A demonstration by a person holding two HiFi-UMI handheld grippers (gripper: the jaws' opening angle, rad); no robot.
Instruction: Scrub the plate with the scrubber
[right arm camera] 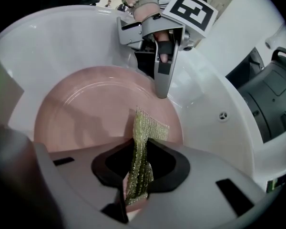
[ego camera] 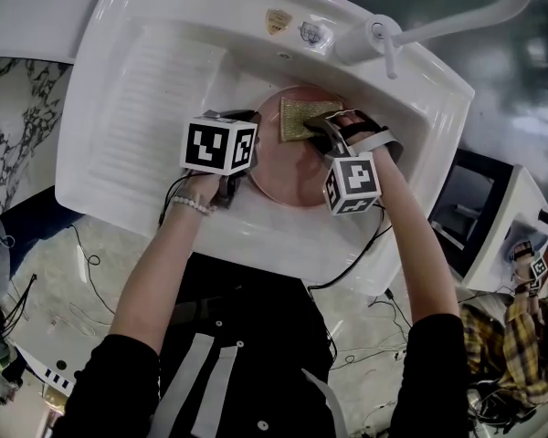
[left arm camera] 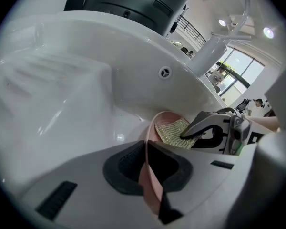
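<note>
The white sink (ego camera: 128, 108) walls stand close round the pink plate (ego camera: 288, 176), leaving little side room. The left gripper (left arm camera: 148, 168) is clamped on the plate's near-left rim. Just beside it, the right gripper (right arm camera: 138, 175) pinches the scrubber (right arm camera: 145, 132), whose free edge lies on the plate's face.

Support: white sink (ego camera: 418, 88), one moulded piece, seen from above in the head view. Ribbed drainboard (ego camera: 160, 99) takes up its left part; the basin (ego camera: 395, 185) takes up the right. Drainboard bare.

In the basin: one round pink plate (ego camera: 283, 179), near the basin's left wall. Whether it rests flat on the bottom or is tilted cannot be told.

On the back rim: white faucet (ego camera: 374, 35), spout running off to the upper right. Two small stickers (ego camera: 276, 20) just left of the faucet base; print too small to read.

Basin wall: round overflow hole (left arm camera: 165, 72) with a cross-shaped grille.
</note>
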